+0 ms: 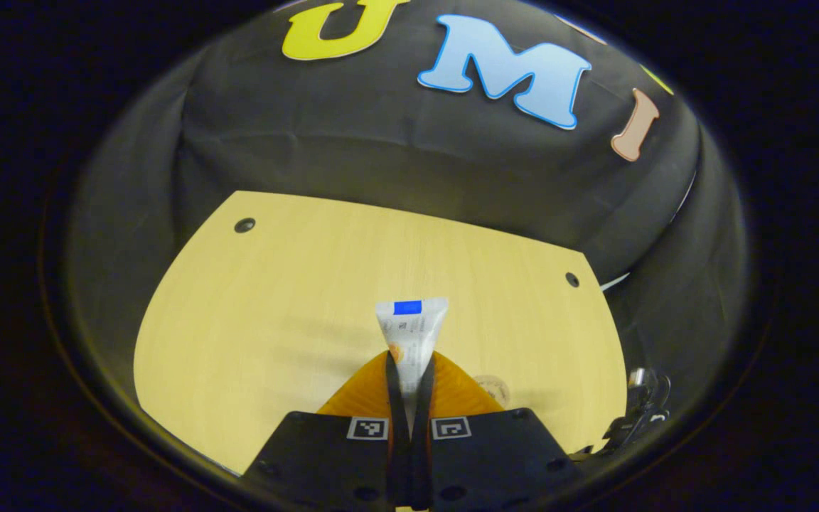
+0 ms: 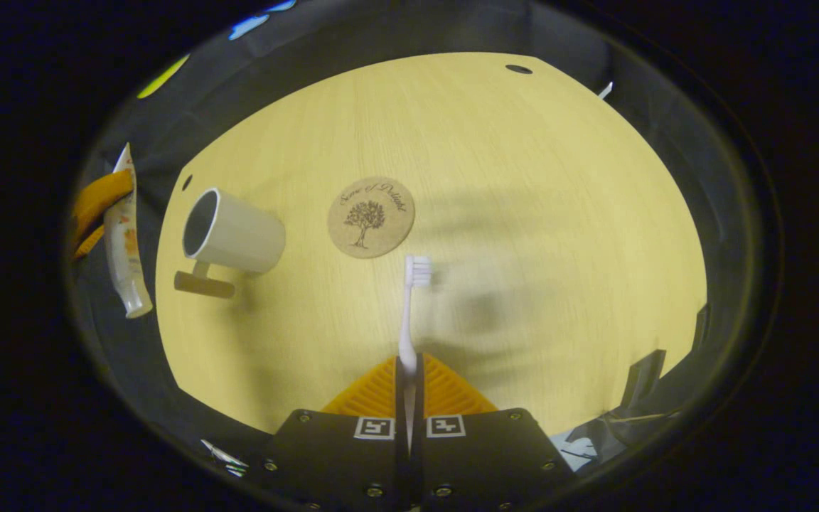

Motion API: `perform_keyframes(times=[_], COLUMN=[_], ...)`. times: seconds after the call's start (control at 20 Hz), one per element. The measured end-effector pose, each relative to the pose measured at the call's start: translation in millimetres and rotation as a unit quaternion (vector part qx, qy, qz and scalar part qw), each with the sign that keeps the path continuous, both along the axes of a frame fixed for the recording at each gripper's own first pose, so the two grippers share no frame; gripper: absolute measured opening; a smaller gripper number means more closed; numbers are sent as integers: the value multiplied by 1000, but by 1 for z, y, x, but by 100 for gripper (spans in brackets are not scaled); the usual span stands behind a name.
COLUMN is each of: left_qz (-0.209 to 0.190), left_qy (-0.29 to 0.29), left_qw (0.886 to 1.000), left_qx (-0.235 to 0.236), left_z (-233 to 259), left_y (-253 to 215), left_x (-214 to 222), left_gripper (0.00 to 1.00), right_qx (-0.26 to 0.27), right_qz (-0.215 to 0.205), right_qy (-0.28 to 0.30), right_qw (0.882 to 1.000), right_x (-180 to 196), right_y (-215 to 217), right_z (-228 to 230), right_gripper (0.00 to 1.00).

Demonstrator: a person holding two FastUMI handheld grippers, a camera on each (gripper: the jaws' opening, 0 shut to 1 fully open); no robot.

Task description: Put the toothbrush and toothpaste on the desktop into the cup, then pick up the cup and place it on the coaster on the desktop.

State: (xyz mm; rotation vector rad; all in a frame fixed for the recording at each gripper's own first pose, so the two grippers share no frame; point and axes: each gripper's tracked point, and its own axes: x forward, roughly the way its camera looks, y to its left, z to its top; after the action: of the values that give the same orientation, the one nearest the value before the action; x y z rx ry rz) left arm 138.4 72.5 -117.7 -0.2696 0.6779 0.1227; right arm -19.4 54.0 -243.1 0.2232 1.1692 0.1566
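- In the left gripper view, the left gripper [image 1: 410,370] pinches a white toothpaste tube [image 1: 411,334] between both fingers, the tube's flat crimped end with its blue patch pointing away from the camera, lifted above the pale wooden desktop [image 1: 274,299].
- In the right gripper view, the right gripper [image 2: 408,370] clamps the handle of a white toothbrush [image 2: 409,306], jaws pressed on it, bristle head up and forward, held above the desktop.
- A white cup [image 2: 232,231] with a wooden handle stands on the desktop at left in the right gripper view, its mouth open toward the camera.
- A round cork coaster [image 2: 371,217] bearing a tree design lies just beside the cup, apart from it, beyond the brush head.
- At the far left edge of the right gripper view, the toothpaste tube hangs cap-down in the left gripper's fingers, off to the side of the cup.
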Motion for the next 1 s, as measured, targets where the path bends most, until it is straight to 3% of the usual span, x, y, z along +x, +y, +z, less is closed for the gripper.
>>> perform_keyframes(times=[0.45, 0.6, 1.0], left_qz=[-9, -15, -21], left_qy=[-64, -77, -115], left_qw=[997, 995, 987], left_qx=[33, 69, 112], left_z=[-19, -29, -42], left_y=[4, 8, 2], left_x=[61, 62, 56], left_gripper=[8, 8, 9], right_qx=[31, 47, 77], right_qz=[-25, -38, -46], right_qy=[-25, -42, -89], right_qw=[999, 997, 992], right_x=[15, 26, 54], right_y=[5, 7, 16], right_z=[28, 47, 92], right_gripper=[2, 2, 2])
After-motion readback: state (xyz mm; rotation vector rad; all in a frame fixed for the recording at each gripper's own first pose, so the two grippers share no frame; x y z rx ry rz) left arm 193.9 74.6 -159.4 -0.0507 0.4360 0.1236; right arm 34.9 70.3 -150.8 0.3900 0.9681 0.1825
